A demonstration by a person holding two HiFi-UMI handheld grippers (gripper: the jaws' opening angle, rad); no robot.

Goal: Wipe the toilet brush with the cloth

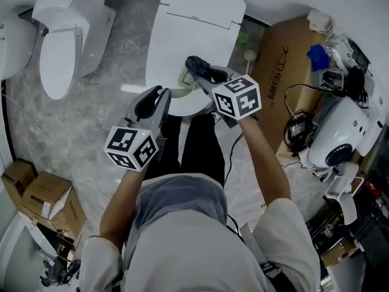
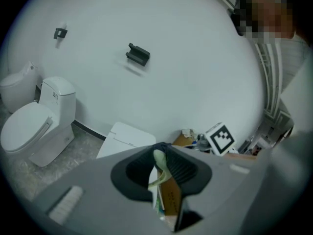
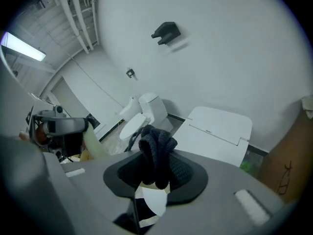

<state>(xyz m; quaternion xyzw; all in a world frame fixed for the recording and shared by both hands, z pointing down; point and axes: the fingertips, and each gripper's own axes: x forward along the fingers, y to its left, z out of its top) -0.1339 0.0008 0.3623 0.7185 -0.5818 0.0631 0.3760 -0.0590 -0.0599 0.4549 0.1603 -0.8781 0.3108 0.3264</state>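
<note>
Writing: print on the big cardboard box [image 1: 285, 72], too blurry to read.
Toilets: three.
Left gripper [image 1: 160, 97]: clamped on the pale green toilet brush [image 2: 159, 160], over the middle toilet [image 1: 194, 23]'s front edge.
Right gripper [image 3: 155, 156]: pinching one dark cloth [image 3: 156, 143], just beside the brush.

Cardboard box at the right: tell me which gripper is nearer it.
Right. The right gripper, clamping the dark cloth, lies just left of the cardboard box in the head view; the left gripper sits farther left, beyond the right one.

The right gripper [image 3: 154, 174] clamps a dark knitted cloth [image 3: 157, 148] between its jaws, with a white toilet [image 3: 217, 131], lid down, beyond it.
</note>
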